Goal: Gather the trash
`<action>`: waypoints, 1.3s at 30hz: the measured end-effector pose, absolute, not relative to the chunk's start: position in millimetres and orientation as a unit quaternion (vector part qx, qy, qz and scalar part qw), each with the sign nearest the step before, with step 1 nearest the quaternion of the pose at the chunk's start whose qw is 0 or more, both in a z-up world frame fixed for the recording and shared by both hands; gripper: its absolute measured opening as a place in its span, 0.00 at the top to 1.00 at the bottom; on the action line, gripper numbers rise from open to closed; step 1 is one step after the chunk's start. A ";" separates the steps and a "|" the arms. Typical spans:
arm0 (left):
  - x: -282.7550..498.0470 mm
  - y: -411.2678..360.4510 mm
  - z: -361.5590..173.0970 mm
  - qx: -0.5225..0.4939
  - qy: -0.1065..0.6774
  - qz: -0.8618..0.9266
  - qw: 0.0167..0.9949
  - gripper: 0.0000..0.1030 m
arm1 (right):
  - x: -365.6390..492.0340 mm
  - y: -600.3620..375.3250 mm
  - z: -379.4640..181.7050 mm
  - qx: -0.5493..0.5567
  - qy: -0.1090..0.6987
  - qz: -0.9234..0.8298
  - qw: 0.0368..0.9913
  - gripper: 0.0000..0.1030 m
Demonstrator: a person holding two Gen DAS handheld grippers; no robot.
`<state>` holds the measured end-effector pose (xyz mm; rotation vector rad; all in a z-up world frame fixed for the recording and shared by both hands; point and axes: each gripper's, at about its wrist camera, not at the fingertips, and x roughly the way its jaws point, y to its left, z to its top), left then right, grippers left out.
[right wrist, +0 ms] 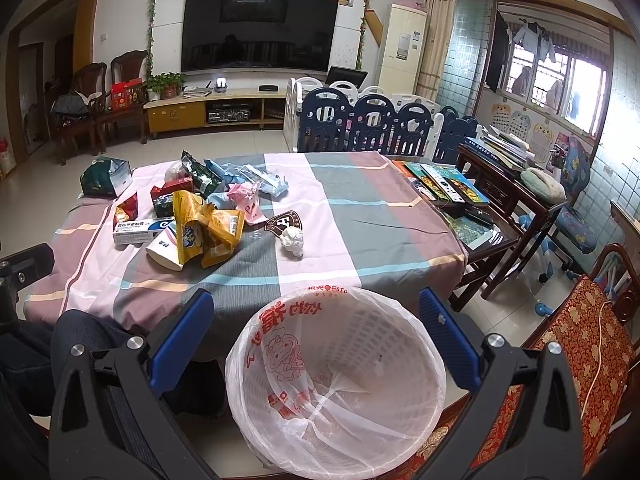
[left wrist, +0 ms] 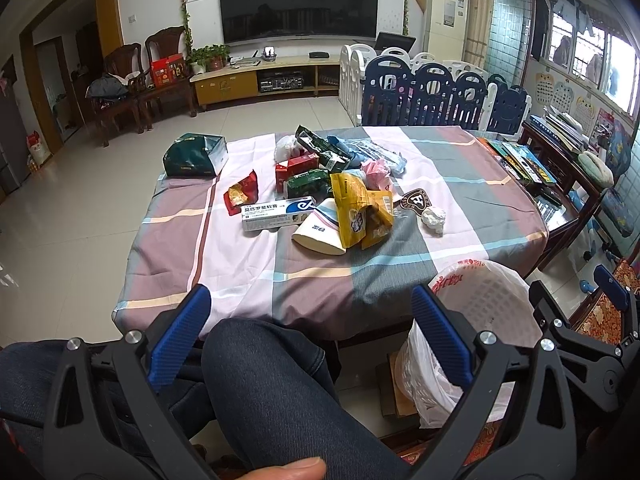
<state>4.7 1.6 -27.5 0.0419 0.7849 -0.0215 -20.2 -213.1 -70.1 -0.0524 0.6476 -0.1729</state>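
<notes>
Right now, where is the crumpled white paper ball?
The white paper ball lies on the checked tablecloth, just right of the trash pile, beside the dark badge-shaped wrapper; the lined bin sits nearer, below the table edge.

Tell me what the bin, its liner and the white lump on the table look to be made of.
Bin: white rigid plastic, judging by the moulded lattice wall. Liner: thin translucent plastic film with red print, creased and draped over the rim. White lump: probably crumpled tissue or paper, matte and wrinkled; too small to be sure. It lies on a woven-looking checked cloth.
</notes>
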 end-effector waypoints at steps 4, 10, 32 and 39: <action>4.0 1.4 -28.6 0.020 0.383 -0.011 0.923 0.03 | -20.1 -213.1 -70.2 -0.026 0.318 -0.085 0.944 0.02; 5.9 1.8 -33.6 0.018 0.389 -0.010 0.921 0.03 | -20.4 -212.1 -74.0 -0.026 0.320 -0.084 0.943 0.02; 15.7 4.9 -35.7 0.012 0.403 -0.013 0.915 0.03 | -12.5 -213.5 -84.5 -0.031 0.335 -0.092 0.937 0.02; 24.0 8.9 -49.0 0.008 0.419 -0.011 0.908 0.03 | -6.4 -217.1 -88.3 -0.034 0.337 -0.103 0.935 0.02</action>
